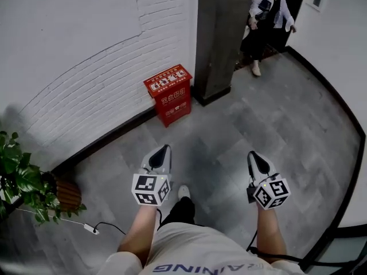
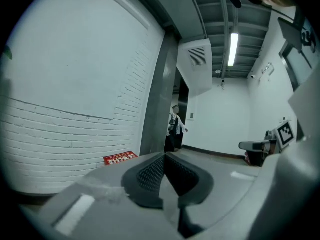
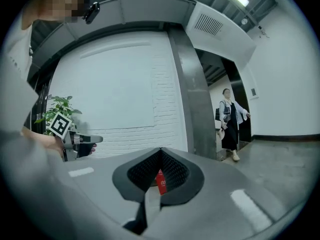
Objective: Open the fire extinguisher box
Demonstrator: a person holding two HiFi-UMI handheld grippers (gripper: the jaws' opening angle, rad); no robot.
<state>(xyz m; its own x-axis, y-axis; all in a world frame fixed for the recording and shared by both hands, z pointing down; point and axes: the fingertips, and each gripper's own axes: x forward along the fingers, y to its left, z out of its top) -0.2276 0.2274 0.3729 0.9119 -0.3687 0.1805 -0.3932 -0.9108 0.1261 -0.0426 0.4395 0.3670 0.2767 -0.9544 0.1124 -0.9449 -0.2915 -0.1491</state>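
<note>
Light's cool, flat and fairly bright all round. The head view is evenly lit with no hard shadows, just a soft grey smudge on the white wall (image 1: 86, 50) well left of the pillar (image 1: 221, 39), above the plant (image 1: 23, 182). In the left gripper view a ceiling tube light (image 2: 233, 49) right of the pillar blows out pure white. Both gripper views are heavy fisheye, with black corners and bending brick lines. Up close, the left gripper (image 2: 165, 155) and right gripper (image 3: 160, 151) housings look soft. In the head view the skirting (image 1: 344, 113) bows right of the pillar.
</note>
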